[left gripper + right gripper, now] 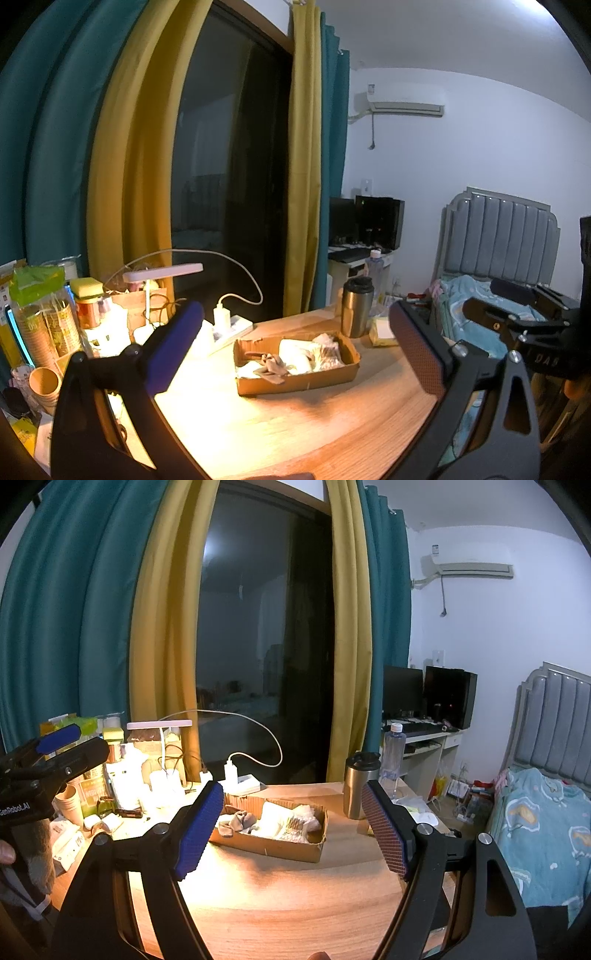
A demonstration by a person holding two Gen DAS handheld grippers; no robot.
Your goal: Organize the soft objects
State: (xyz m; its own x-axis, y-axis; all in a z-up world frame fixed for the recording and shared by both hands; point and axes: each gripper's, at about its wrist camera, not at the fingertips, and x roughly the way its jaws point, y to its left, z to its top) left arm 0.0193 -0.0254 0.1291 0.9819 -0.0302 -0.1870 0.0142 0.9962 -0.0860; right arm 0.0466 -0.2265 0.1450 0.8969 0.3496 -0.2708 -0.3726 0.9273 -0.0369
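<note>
A shallow cardboard box [295,380] sits on the wooden table [295,435], holding grey-brown socks [271,365] at its left end and white and patterned soft cloths [314,354] beside them. It also shows in the right wrist view [280,843], with the socks [236,821] at its left end. My left gripper [295,343] is open and empty, held above the table in front of the box. My right gripper [291,827] is open and empty, also short of the box. The right gripper shows at the right edge of the left wrist view [517,314].
A steel tumbler [356,308] and a clear bottle [375,269] stand behind the box. A lit desk lamp [162,277], power strip [229,328] and cluttered jars and paper cups [44,384] fill the table's left. A bed [546,830] lies at right.
</note>
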